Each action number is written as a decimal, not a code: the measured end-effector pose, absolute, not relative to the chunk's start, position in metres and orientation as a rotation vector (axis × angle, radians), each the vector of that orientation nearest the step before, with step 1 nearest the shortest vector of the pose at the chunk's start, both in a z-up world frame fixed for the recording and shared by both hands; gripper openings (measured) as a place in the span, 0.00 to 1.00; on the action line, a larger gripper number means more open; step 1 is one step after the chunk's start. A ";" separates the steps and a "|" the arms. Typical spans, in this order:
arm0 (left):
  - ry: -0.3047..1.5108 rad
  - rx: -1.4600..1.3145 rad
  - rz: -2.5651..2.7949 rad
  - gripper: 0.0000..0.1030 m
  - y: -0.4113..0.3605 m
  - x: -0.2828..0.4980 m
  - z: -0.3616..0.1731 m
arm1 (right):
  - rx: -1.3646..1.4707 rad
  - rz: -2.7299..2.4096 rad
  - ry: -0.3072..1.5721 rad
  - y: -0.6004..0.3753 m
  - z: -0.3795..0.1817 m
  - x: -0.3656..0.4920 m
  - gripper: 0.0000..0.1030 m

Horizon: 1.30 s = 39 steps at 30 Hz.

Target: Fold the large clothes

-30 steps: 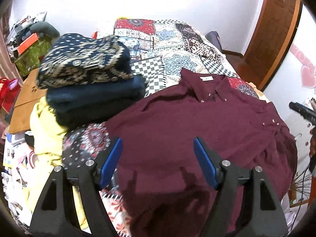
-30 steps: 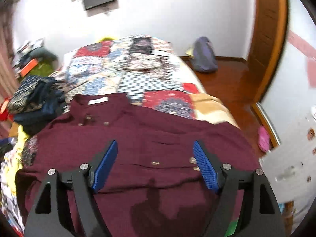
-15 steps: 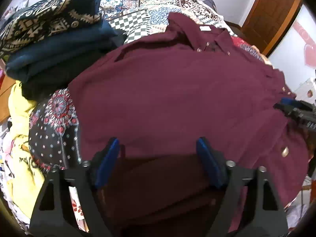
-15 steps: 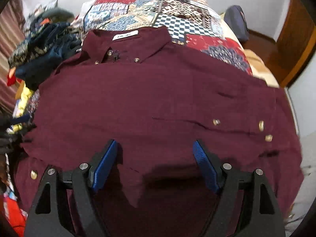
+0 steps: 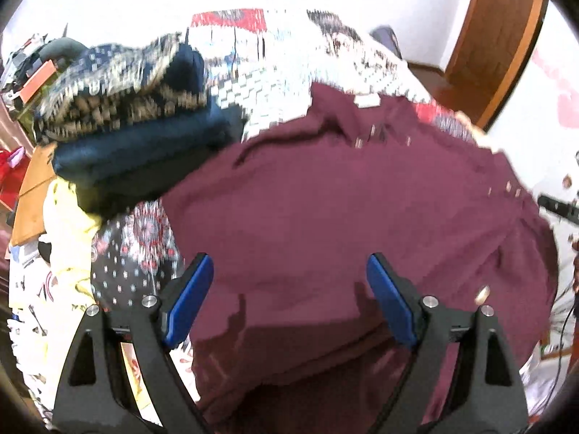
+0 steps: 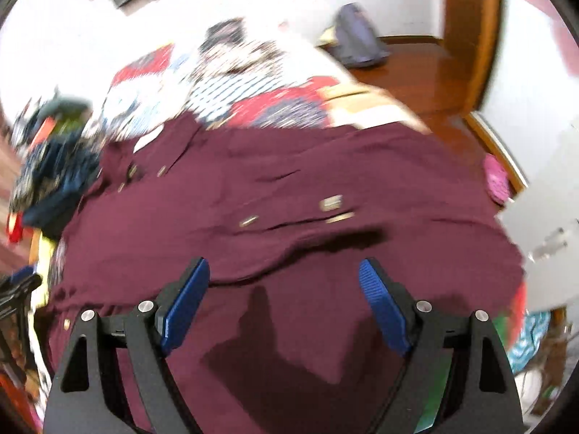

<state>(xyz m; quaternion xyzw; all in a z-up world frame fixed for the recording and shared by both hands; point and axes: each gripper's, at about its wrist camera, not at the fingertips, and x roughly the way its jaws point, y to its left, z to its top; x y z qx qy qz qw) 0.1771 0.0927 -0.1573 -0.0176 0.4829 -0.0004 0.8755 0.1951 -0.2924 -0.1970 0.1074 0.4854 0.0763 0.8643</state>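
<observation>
A maroon button-up shirt (image 5: 343, 195) lies spread flat on the patchwork bed, collar and white label at the far side. It also fills the right wrist view (image 6: 289, 195). My left gripper (image 5: 289, 296) is open and empty, above the shirt's near left part. My right gripper (image 6: 284, 300) is open and empty, above the shirt's near right part, just short of a fold line. The right gripper's tip shows at the right edge of the left wrist view (image 5: 557, 208). Both views are blurred.
A stack of folded dark clothes (image 5: 130, 115) sits on the bed left of the shirt, with yellow cloth (image 5: 68, 224) below it. The patchwork quilt (image 5: 275, 58) stretches behind. A wooden door (image 5: 495, 36) and floor with a grey bag (image 6: 358, 36) lie to the right.
Both grippers have lifted and tilted back up from close over the shirt, so the far bed and wall show again. Both stay open. The shirt lies as before.
</observation>
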 end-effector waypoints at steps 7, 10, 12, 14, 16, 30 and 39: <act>0.946 -0.059 -0.034 0.84 0.060 0.215 -0.138 | 0.406 -0.048 0.976 -0.385 -0.204 0.191 0.80; 0.951 -0.059 -0.065 0.84 0.041 0.227 -0.141 | 0.493 -0.128 0.999 -0.417 -0.222 0.190 0.80; 0.962 -0.045 -0.088 0.84 0.026 0.234 -0.147 | 0.558 -0.187 1.026 -0.439 -0.240 0.189 0.80; 0.976 -0.041 -0.113 0.84 0.012 0.241 -0.154 | 0.651 -0.227 1.055 -0.459 -0.259 0.187 0.80; 0.993 -0.040 -0.133 0.84 0.001 0.246 -0.160 | 0.740 -0.251 1.077 -0.473 -0.276 0.183 0.80; 1.049 -0.008 -0.173 0.84 -0.035 0.263 -0.188 | 0.866 -0.363 1.048 -0.510 -0.316 0.219 0.50; 1.005 0.013 -0.153 0.84 -0.029 0.258 -0.177 | 0.650 -0.350 0.895 -0.486 -0.236 0.232 0.09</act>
